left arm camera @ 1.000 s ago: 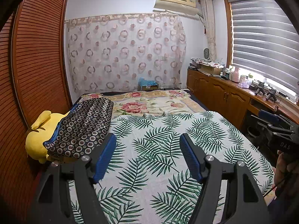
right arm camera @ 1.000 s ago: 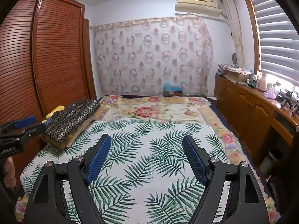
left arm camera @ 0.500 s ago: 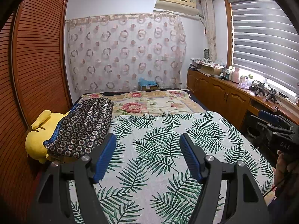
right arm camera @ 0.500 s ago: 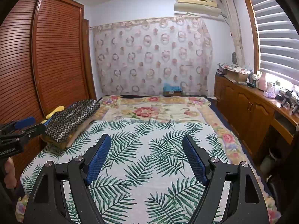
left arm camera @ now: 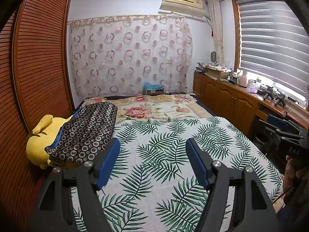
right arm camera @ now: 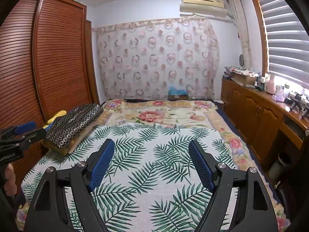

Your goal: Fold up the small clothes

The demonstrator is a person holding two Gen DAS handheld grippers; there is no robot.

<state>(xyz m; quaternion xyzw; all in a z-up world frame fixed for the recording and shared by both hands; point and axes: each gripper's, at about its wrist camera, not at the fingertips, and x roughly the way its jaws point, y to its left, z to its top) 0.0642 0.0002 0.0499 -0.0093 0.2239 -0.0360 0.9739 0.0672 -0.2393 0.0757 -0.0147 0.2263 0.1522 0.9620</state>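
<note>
Left hand-held gripper [left arm camera: 152,145]: jaws spread, nothing between them, hanging over the palm-leaf sheet [left arm camera: 164,154] on the bed. Right hand-held gripper [right arm camera: 151,145]: same, spread and empty.

Left wrist view only: yellow plush toy [left arm camera: 38,143] at frame left, mostly uncovered, wedged against the slatted wardrobe [left arm camera: 38,67]; the right unit shows at the right edge. Right wrist view only: the left unit at the left edge with fingers [right arm camera: 9,177] on its handle; just the plush's tip shows.

Task item: the only candidate is a dark circle-print cloth [left arm camera: 85,131], left side of both frames, draped over the plush, with a blue edge showing. Can't tell if it's a garment. Neither gripper touches it.
</note>
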